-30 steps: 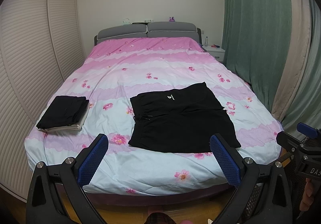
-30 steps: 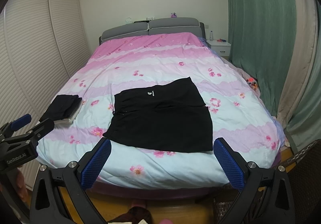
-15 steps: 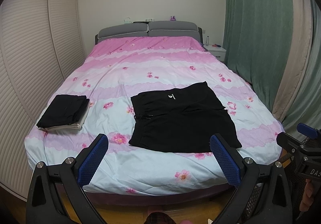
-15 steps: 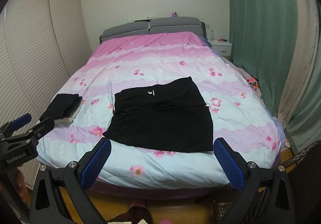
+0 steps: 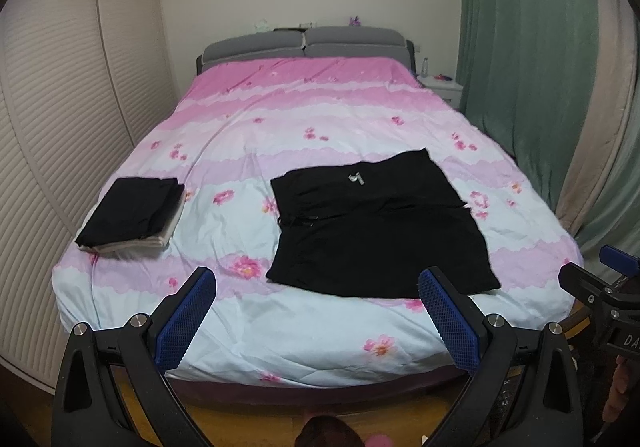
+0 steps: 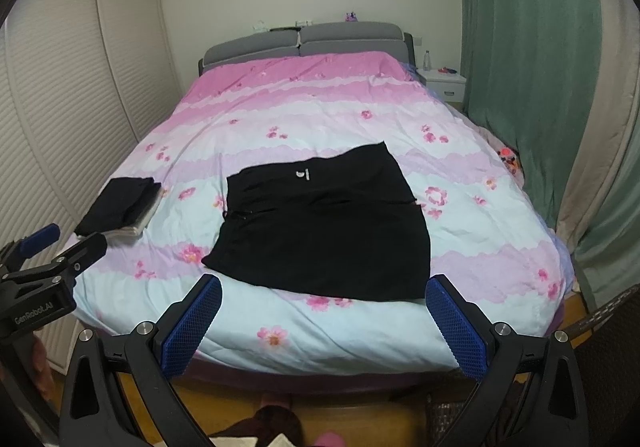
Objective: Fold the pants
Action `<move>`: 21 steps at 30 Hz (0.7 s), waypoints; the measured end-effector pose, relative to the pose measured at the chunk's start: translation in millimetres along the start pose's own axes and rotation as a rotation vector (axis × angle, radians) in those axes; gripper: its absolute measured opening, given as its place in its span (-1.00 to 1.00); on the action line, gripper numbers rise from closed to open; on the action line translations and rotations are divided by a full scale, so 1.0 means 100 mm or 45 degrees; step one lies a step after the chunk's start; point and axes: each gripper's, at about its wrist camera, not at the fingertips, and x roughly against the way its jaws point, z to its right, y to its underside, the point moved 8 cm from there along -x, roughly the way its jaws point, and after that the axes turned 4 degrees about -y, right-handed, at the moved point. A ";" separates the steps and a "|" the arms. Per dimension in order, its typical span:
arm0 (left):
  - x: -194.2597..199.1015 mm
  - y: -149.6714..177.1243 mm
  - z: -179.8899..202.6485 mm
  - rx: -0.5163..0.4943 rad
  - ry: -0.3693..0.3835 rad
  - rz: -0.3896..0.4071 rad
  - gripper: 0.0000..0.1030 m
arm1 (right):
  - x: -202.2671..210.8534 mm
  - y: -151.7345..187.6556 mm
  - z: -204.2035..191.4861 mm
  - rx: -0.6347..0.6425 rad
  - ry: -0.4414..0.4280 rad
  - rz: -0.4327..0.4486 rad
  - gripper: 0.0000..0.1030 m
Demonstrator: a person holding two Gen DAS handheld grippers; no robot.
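Pink floral bed (image 5: 320, 135), grey headboard (image 5: 304, 43), green curtains (image 5: 520, 27), louvred wardrobe (image 5: 60, 87), wooden floor (image 6: 224, 403)

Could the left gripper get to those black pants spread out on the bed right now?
Probably yes. The left gripper is open and empty, short of the bed's foot, and nothing lies between it and the near edge of the black pants. It would just have to move forward.
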 end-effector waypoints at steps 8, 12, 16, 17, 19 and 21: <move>-1.03 0.26 -0.25 0.045 0.022 -0.252 1.00 | -0.90 0.28 0.08 -0.089 0.023 -0.204 0.99; -1.70 0.30 -0.33 0.085 0.060 -0.350 1.00 | -1.43 0.41 0.15 -0.163 0.060 -0.306 0.99; -2.32 0.39 -0.30 0.059 0.106 -0.457 1.00 | -1.96 0.54 0.30 -0.287 0.129 -0.390 0.99; -2.47 0.43 -0.28 0.054 0.115 -0.494 1.00 | -2.08 0.56 0.33 -0.331 0.134 -0.409 0.99; -2.75 0.53 -0.24 0.038 0.135 -0.562 0.99 | -2.28 0.66 0.43 -0.414 0.165 -0.447 0.99; -3.01 0.66 -0.20 0.037 0.138 -0.641 0.99 | -2.46 0.75 0.51 -0.472 0.190 -0.472 0.99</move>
